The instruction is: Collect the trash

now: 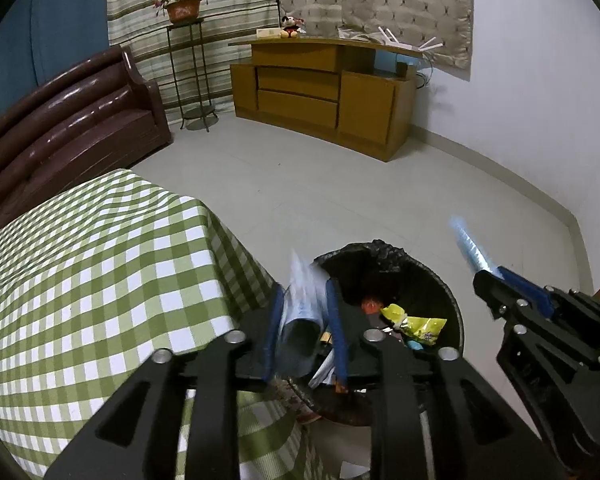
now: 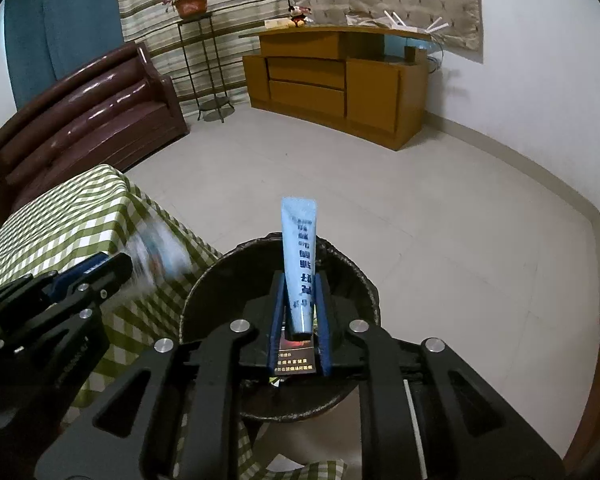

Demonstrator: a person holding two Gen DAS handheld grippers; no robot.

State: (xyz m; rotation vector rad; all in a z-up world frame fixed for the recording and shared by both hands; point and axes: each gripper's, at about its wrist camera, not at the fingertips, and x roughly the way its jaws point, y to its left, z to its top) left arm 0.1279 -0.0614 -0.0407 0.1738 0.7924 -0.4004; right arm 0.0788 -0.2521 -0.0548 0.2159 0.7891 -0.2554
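Yellow wrapper (image 1: 418, 326) only in left view.

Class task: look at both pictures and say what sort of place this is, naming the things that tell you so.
Most likely a living room in a home. A brown leather sofa stands by striped curtains, a wooden cabinet carries a plush toy, and a potted plant sits on a metal stand.

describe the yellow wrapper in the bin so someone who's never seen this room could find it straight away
Beside the table with the green checked cloth stands a round trash bin lined with a black bag. Look inside it, toward its right side: the yellow wrapper lies crumpled on top of the other trash. It is the only bright yellow piece there, next to something orange-red.
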